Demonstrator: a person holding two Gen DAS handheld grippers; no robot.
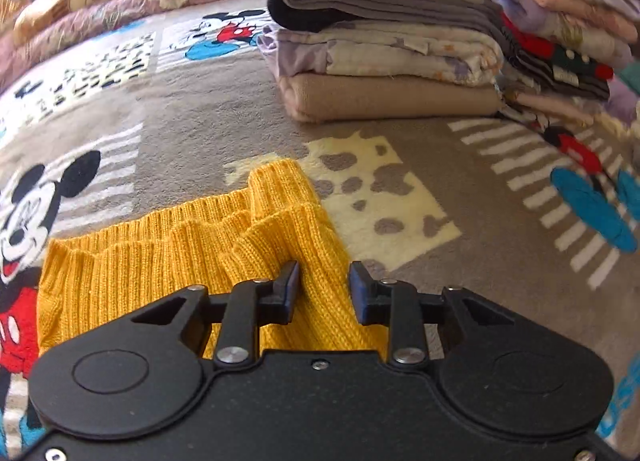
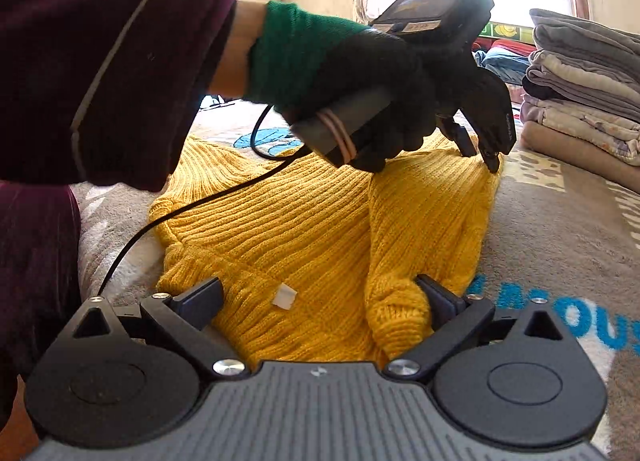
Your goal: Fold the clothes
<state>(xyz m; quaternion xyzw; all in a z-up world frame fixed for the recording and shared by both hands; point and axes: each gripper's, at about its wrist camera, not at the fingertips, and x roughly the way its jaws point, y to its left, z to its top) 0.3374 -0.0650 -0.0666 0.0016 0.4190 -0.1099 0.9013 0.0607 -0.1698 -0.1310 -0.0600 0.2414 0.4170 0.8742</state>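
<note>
Both tongs, left [image 1: 324, 281] and right [image 2: 320, 301], gape over yellow sweater [image 2: 300, 229].

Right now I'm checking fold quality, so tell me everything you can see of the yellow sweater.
The sweater is mustard-yellow ribbed knit, lying partly folded on the cartoon-print blanket, bunched into soft ridges. A small white tag shows on it. A ribbed cuffed end points toward the clothes stack. The left gripper is open with fabric between its fingers; the right gripper is open wide over it. A black cable trails across it.
</note>
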